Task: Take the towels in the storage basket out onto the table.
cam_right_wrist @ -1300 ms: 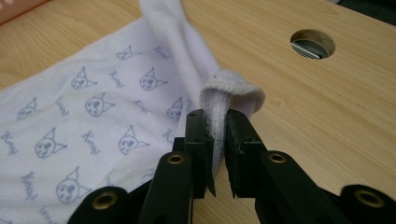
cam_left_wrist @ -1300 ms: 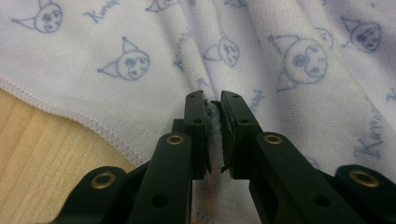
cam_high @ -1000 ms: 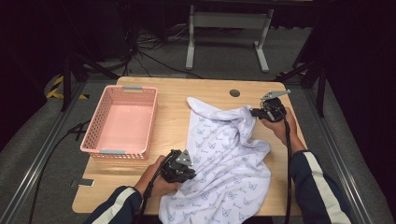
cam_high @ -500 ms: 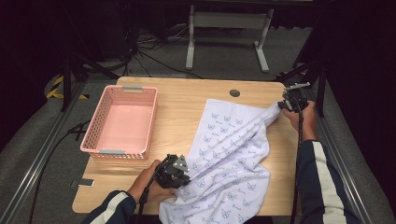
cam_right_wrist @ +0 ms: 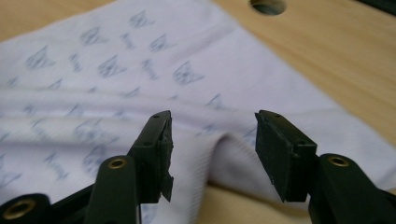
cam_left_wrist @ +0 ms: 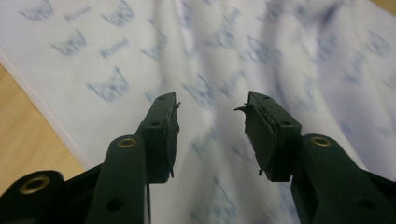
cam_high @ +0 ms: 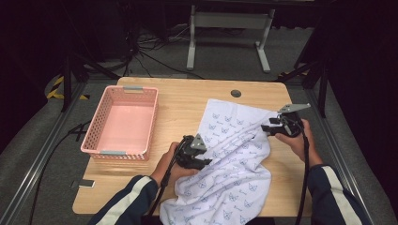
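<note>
White cotton cloth printed with small blue motifs (cam_high: 234, 154) lies spread over the right half of the light wooden table (cam_high: 187, 101), its near end hanging past the table's front edge. Both tools have just been opening: the left gripper (cam_high: 202, 151) stands parted at the cloth's left border with only fabric lying flat under its jaws, and the right gripper (cam_high: 266, 127) stands parted beside a raised fold at the cloth's right border, pinching nothing. Folding looks like the step in hand, so each regrasp should probably take one layer close to a corner of the cloth, lifted evenly to avoid dragging. Left of the cloth sits the pink plastic lattice basket (cam_high: 96, 140), with bare wood between them for moving. Beyond the cloth, a round cable hole (cam_high: 235, 93) marks the far strip.
</note>
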`<state>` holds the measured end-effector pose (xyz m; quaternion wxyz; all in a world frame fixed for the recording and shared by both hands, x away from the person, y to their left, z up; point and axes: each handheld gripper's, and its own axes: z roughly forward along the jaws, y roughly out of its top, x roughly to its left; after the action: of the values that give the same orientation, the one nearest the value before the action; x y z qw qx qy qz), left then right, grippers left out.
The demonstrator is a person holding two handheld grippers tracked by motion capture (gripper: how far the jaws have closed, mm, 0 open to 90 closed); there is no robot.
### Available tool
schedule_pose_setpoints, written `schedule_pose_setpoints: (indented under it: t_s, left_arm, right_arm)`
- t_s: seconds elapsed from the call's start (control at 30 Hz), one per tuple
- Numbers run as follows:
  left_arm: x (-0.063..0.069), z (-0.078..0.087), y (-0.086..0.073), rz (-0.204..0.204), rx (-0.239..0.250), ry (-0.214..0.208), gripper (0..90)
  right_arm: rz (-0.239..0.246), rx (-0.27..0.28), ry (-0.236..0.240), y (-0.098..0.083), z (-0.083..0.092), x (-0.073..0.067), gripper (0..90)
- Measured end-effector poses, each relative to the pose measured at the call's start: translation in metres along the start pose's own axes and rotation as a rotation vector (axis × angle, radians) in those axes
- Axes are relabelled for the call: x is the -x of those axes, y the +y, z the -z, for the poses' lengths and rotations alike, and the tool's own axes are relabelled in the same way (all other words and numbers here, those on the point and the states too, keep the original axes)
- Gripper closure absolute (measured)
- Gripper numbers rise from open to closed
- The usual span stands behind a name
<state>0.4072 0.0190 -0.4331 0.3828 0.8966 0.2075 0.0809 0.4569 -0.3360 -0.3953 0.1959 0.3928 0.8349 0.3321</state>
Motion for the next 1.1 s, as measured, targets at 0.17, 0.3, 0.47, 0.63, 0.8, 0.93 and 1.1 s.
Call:
schedule_pose_setpoints:
  t_s: [0.17,0.3,0.47,0.63,0.8,0.93,1.1]
  left_arm:
    - [-0.029,-0.025,0.020,0.056,0.025,0.045,52.9]
    - [-0.045,-0.044,0.026,0.041,-0.016,0.137,54.6]
    - [-0.066,-0.064,0.023,0.086,-0.040,0.195,59.5]
    - [-0.071,-0.067,0.027,0.097,-0.049,0.244,65.2]
    - [-0.082,-0.067,0.029,0.100,-0.079,0.354,71.3]
    - [-0.091,-0.065,0.027,0.133,-0.085,0.403,71.0]
    - [-0.104,-0.062,0.026,0.135,-0.135,0.480,73.9]
  right_arm:
    - [0.029,-0.075,-0.011,-0.021,-0.010,-0.019,43.3]
    - [0.002,-0.160,-0.081,-0.039,-0.022,-0.014,42.2]
    - [-0.076,-0.170,-0.113,-0.057,-0.010,-0.003,41.6]
    - [-0.163,-0.182,-0.188,-0.076,0.009,0.016,41.3]
    - [-0.210,-0.167,-0.265,-0.084,0.014,0.031,40.3]
    - [-0.205,-0.164,-0.283,-0.077,0.007,0.037,39.7]
    - [-0.190,-0.130,-0.305,-0.063,-0.011,0.045,40.0]
